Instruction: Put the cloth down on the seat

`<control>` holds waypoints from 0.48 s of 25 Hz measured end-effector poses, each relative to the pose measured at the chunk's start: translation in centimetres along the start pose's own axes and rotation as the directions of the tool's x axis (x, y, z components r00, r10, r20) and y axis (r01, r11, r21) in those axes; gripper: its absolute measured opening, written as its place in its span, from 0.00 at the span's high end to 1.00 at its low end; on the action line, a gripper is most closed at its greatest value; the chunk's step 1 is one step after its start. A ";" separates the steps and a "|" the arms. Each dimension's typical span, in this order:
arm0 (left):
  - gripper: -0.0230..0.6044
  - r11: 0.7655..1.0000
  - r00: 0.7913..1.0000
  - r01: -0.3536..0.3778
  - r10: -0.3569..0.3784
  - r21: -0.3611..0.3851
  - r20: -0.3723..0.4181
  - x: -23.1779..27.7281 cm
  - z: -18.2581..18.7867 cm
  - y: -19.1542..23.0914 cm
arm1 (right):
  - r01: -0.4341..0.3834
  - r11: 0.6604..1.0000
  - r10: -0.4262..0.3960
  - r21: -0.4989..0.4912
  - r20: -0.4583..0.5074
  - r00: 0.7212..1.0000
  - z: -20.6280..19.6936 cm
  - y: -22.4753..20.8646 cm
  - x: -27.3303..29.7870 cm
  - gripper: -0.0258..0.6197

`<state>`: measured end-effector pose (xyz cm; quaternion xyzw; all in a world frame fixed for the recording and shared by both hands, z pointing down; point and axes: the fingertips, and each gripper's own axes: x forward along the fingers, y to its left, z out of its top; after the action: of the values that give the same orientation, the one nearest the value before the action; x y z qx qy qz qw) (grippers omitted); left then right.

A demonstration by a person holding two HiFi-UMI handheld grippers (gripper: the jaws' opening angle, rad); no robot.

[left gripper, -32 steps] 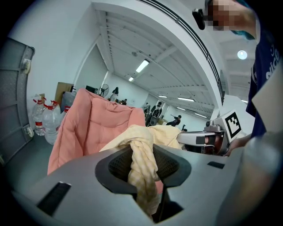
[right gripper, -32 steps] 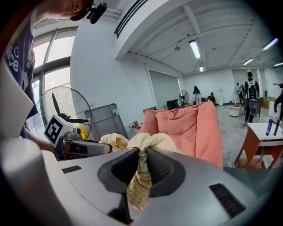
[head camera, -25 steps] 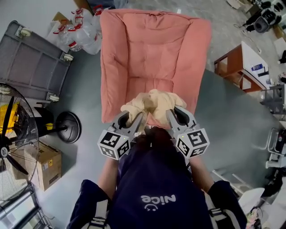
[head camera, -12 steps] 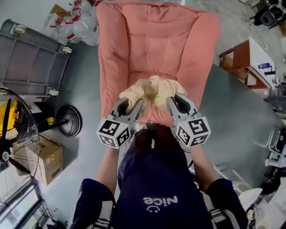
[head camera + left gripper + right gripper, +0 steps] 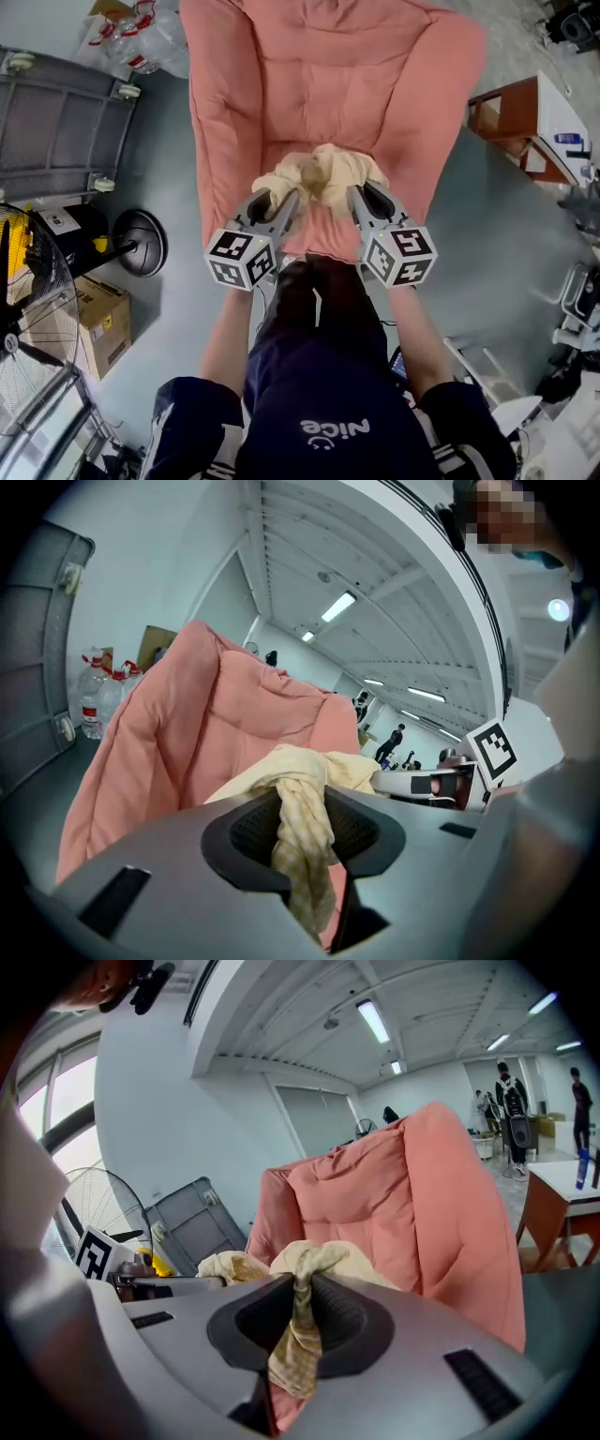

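Observation:
A pale yellow checked cloth point(image 5: 323, 176) hangs bunched between my two grippers, above the front of the seat of a salmon-pink padded armchair point(image 5: 323, 75). My left gripper point(image 5: 284, 204) is shut on the cloth's left end; a twisted fold point(image 5: 302, 829) runs between its jaws. My right gripper point(image 5: 361, 200) is shut on the right end, with a strip of cloth point(image 5: 298, 1335) pinched between its pads. In both gripper views the chair's back point(image 5: 178, 733) point(image 5: 375, 1204) rises behind the cloth.
A grey flat cart point(image 5: 56, 112) stands left of the chair, with a black fan base point(image 5: 139, 242), a wire fan point(image 5: 23, 309) and a cardboard box point(image 5: 98, 319) below it. Plastic bottles point(image 5: 150, 28) sit at the chair's back left. A brown-and-white table point(image 5: 534, 122) is at right.
Both grippers have carried the cloth forward over the chair, which now fills more of the head view. The grips on the cloth are the same.

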<state>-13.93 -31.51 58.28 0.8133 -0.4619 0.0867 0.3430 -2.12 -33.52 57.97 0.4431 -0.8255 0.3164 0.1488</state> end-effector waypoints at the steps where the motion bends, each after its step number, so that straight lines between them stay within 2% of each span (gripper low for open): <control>1: 0.75 1.000 1.000 -0.002 0.002 -0.005 -0.010 0.8 -0.3 0.7 | 0.003 1.000 -0.003 0.009 -0.010 1.000 -0.5 -0.5 1.0 0.84; 6: 0.75 0.999 0.999 -0.027 0.025 -0.038 -0.040 5.1 -2.2 4.1 | 0.016 1.000 -0.014 0.026 -0.081 0.997 -3.4 -3.6 5.5 0.84; 12: 0.75 0.993 0.994 -0.072 0.064 -0.094 -0.087 9.0 -6.2 8.2 | 0.056 0.997 -0.046 0.060 -0.156 0.987 -7.8 -7.1 10.0 0.84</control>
<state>-14.46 -36.60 70.99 0.7750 -0.4785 0.1097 0.3981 -2.21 -37.69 71.87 0.4426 -0.7894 0.3721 0.2061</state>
